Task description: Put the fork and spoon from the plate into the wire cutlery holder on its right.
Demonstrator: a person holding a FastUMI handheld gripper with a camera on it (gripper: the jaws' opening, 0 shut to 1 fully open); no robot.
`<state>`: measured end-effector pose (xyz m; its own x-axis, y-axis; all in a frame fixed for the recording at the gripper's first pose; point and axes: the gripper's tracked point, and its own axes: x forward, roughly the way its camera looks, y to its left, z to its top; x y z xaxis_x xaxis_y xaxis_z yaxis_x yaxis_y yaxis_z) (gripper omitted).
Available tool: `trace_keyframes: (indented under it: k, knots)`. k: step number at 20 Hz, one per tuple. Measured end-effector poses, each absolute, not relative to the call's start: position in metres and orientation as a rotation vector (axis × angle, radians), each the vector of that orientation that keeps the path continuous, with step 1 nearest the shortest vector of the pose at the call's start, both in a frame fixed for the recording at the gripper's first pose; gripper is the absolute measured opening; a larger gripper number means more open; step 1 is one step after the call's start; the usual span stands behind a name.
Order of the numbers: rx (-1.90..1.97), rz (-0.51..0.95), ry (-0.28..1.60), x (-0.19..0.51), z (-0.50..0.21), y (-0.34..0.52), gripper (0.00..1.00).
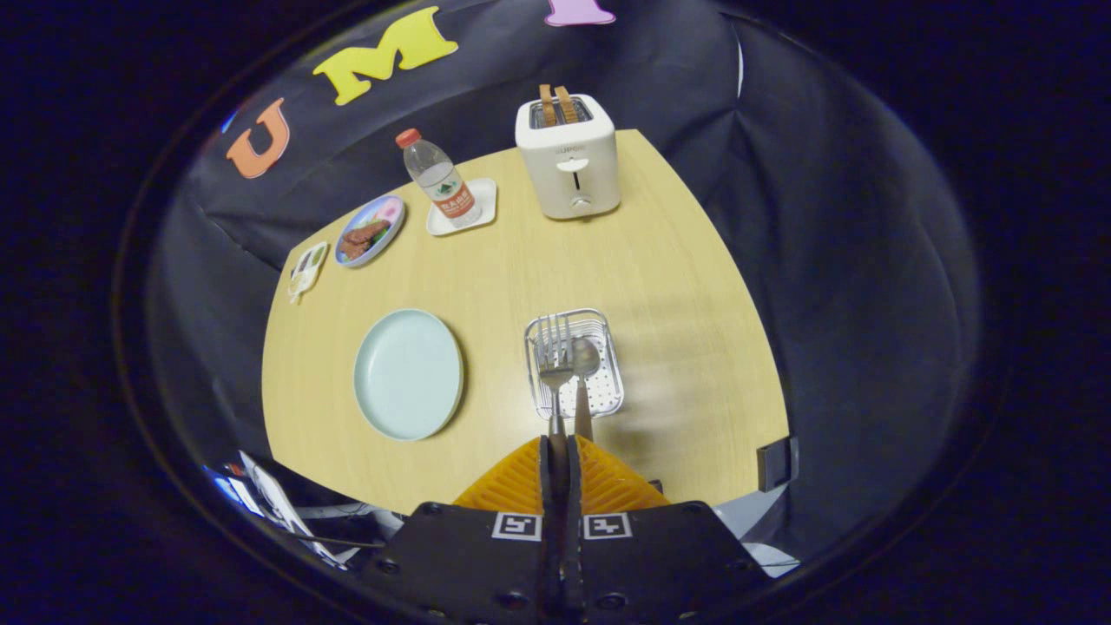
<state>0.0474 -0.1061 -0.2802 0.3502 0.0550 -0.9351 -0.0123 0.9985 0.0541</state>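
Above the wire cutlery holder (pixel 574 361), the gripper (pixel 561 451) is pinching fork (pixel 555 365) and spoon (pixel 587 360) together by their handles; plate (pixel 408 374) sitting bare alongside. Best lowering straight before releasing.

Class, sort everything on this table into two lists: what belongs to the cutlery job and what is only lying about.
Job: fork and spoon, both clamped in the claw over the wire cutlery holder; pale plate, now bare.

Lying about: toaster, water bottle on its coaster, patterned dish of food.
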Motion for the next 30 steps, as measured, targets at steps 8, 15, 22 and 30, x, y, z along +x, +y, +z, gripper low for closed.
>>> trace_keyframes:
  k: [8,15,22,30]
  knots:
    - [0.062,-0.057,1.354,0.058,-0.294,-0.102,0.07]
    - [0.012,-0.041,1.258,0.073,-0.279,-0.088,0.11]
    - [-0.011,0.020,1.146,0.057,-0.261,-0.060,0.32]
    - [-0.054,0.090,0.894,0.034,-0.200,0.001,0.59]
